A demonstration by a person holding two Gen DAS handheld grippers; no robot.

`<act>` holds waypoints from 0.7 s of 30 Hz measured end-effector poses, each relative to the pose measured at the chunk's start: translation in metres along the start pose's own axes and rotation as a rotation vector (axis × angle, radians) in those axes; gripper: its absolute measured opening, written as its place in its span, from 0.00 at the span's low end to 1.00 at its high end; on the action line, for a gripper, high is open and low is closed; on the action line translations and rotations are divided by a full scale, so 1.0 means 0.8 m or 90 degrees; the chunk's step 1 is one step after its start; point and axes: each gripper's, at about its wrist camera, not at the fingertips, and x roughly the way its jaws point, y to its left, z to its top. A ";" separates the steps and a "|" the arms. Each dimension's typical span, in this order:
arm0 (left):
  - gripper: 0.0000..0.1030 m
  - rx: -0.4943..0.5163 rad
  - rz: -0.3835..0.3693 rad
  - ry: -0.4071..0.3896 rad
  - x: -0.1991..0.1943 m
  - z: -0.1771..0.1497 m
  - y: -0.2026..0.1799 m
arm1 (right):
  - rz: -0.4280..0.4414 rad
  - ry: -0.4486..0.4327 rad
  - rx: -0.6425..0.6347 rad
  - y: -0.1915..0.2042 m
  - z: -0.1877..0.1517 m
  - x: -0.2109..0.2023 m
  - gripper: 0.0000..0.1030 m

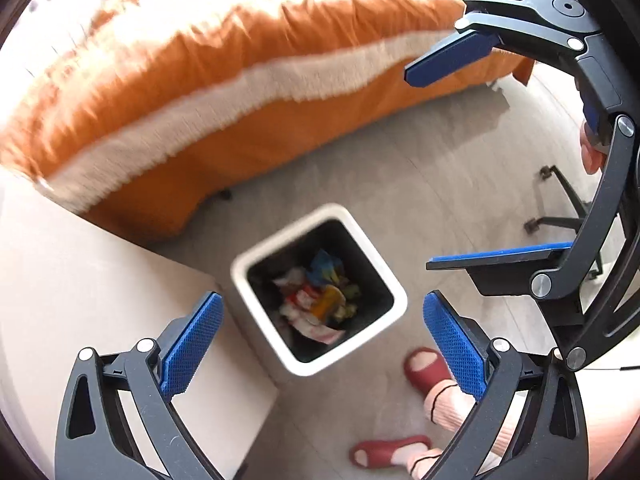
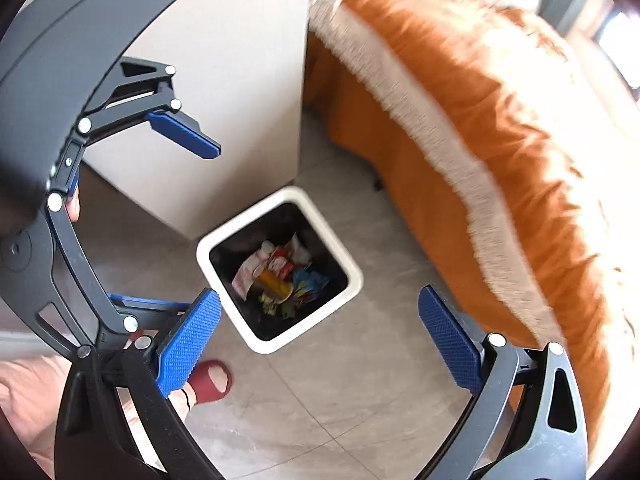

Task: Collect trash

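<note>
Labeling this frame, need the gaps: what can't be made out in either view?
- Trash in the bin: blurred, items unidentifiable, both views.
- Bin's outer walls: hidden, seen from above.
- Chair base: left view, behind right tool.
- Slippers: partly behind left tool fingers.

smooth matt white plastic on the bin, black liner inside holding crumpled paper and glossy wrappers. knurled blue rubbery pads on matt black plastic gripper frames with shiny metal rivets. wrinkled orange cloth bedcover with fuzzy cream trim. matt grey floor tiles.
</note>
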 end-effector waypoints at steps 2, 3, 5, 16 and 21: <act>0.95 -0.001 0.024 -0.014 -0.040 0.008 -0.006 | -0.017 -0.019 0.009 0.000 0.005 -0.037 0.96; 0.95 -0.001 0.039 -0.015 -0.058 0.011 -0.009 | -0.028 -0.028 0.010 0.002 0.006 -0.056 0.96; 0.95 -0.002 0.071 -0.032 -0.101 0.015 -0.015 | -0.050 -0.049 0.007 0.009 0.010 -0.097 0.96; 0.95 -0.163 0.208 -0.132 -0.352 -0.034 0.018 | -0.069 -0.244 0.065 0.085 0.066 -0.311 0.96; 0.95 -0.319 0.292 -0.181 -0.458 -0.114 0.054 | -0.009 -0.355 0.083 0.140 0.115 -0.372 0.96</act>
